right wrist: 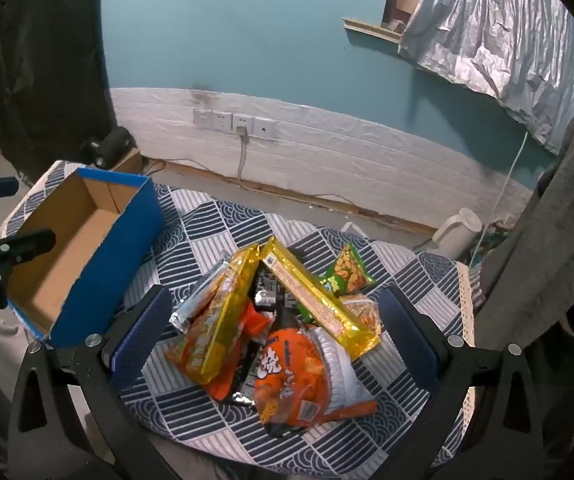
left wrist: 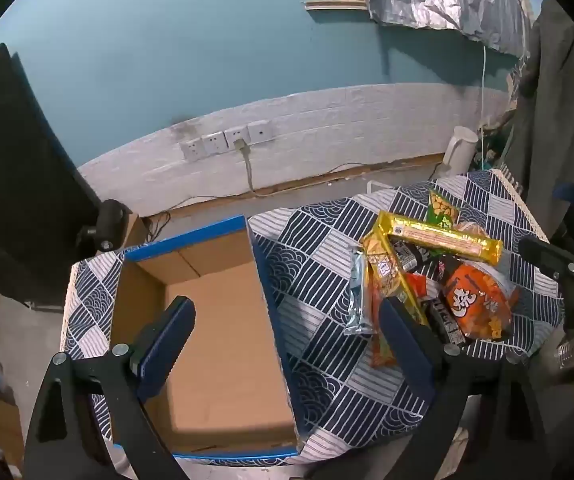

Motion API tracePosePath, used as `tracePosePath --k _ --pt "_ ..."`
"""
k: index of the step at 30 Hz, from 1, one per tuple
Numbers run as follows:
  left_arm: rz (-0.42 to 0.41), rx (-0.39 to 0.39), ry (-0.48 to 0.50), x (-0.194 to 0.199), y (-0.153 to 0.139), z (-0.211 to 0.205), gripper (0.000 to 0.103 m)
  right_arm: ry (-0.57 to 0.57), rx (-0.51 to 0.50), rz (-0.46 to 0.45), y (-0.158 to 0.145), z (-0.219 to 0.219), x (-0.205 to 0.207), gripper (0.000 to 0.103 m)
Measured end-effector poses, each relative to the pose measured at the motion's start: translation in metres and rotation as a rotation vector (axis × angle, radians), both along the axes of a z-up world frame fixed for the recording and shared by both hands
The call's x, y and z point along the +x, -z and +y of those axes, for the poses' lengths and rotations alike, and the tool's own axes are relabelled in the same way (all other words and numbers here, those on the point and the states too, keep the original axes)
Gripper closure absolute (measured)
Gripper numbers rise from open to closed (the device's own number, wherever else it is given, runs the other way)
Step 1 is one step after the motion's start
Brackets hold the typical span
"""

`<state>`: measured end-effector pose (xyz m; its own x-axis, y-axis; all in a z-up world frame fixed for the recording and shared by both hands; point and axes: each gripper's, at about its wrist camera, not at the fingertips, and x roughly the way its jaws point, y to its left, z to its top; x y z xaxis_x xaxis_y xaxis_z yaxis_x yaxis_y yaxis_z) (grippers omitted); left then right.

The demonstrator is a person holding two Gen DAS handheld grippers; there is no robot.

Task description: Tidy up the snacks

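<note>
An open blue cardboard box [left wrist: 211, 320] [right wrist: 83, 240], empty inside, sits on the left of the patterned tablecloth [left wrist: 319, 248]. A pile of snack packets lies to its right: two long yellow packs [left wrist: 443, 238] [right wrist: 315, 300], an orange chip bag [left wrist: 475, 300] [right wrist: 291, 376], a silver bar [left wrist: 357, 292] [right wrist: 199, 300], a green peanut bag [left wrist: 441, 208] [right wrist: 347, 272] and dark packets beneath. My left gripper [left wrist: 287, 324] is open, hovering over the box's right wall. My right gripper [right wrist: 275, 316] is open and empty, straddling the pile from above.
A white kettle [left wrist: 459, 152] [right wrist: 459, 232] stands on the floor beyond the table's far right. Wall sockets with a cable [left wrist: 227, 142] are behind. A dark cloth [left wrist: 15, 180] hangs at the left, grey clothing [right wrist: 547, 260] at the right.
</note>
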<state>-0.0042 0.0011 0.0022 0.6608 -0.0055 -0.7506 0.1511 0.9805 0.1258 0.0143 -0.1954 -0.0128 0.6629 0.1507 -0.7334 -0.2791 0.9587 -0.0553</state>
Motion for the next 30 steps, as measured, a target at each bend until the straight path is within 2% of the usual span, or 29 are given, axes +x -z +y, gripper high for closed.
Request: tracePosePath --k 1,8,19,30 --pt "0.071 0.005 -0.003 0.005 0.001 0.000 0.009 0.000 0.002 -0.003 0.000 0.000 0.000 0.002" --pt "0.067 0.004 -0.009 0.016 0.005 0.009 0.009 0.001 -0.007 -0.003 0.001 0.001 0.001 0.002" --pt "0.026 0.021 -0.016 0.005 -0.001 0.006 0.009 0.010 -0.013 -0.006 0.000 0.001 0.000 0.002" --pt "0.031 0.012 -0.034 0.005 0.001 0.011 0.009 0.008 -0.015 -0.005 0.002 -0.001 0.000 0.002"
